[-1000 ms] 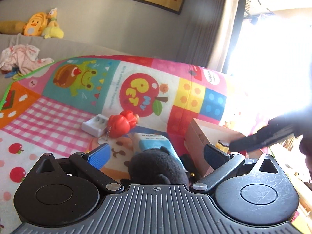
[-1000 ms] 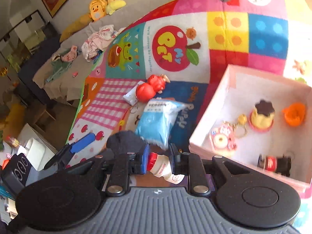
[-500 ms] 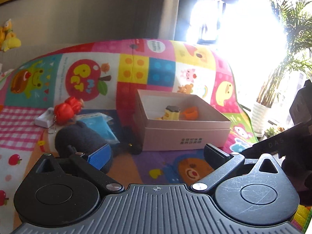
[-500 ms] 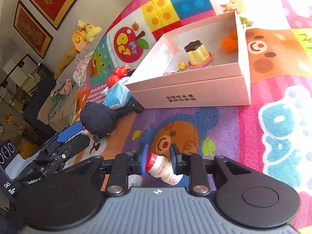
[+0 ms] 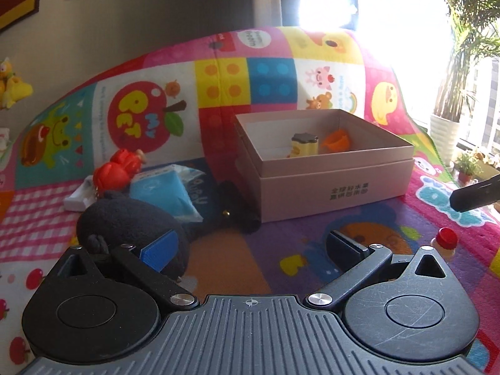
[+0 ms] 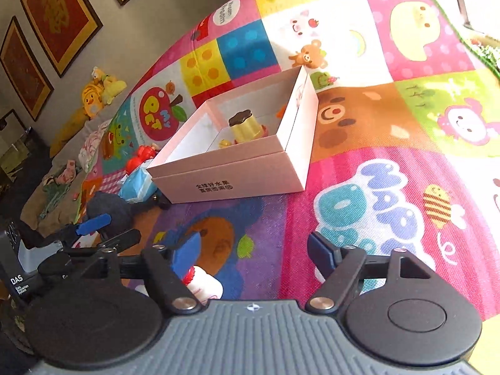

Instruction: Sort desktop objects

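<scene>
A small white bottle with a red cap [image 6: 203, 284] lies on the play mat just under my right gripper's [image 6: 254, 251] left finger. The jaws are opening and the pads no longer press on it. In the left wrist view the bottle's red cap [image 5: 447, 240] shows at the right, below the tip of the right gripper [image 5: 475, 197]. My left gripper [image 5: 253, 248] is open and empty, low over the mat beside a black plush [image 5: 125, 218]. The pink box [image 5: 325, 162] ahead holds a pudding toy [image 5: 304, 145] and an orange piece [image 5: 336, 139].
Left of the box lie a blue packet [image 5: 162, 187], a red toy [image 5: 115, 168] and a white charger [image 5: 78, 197]. The colourful mat [image 6: 390, 156] spreads wide to the box's right. Potted plants [image 5: 443, 131] stand by the bright window.
My right gripper sank toward the mat, opened and let go of the bottle, which now lies on the mat. The left gripper swung right to face the box, still open.
</scene>
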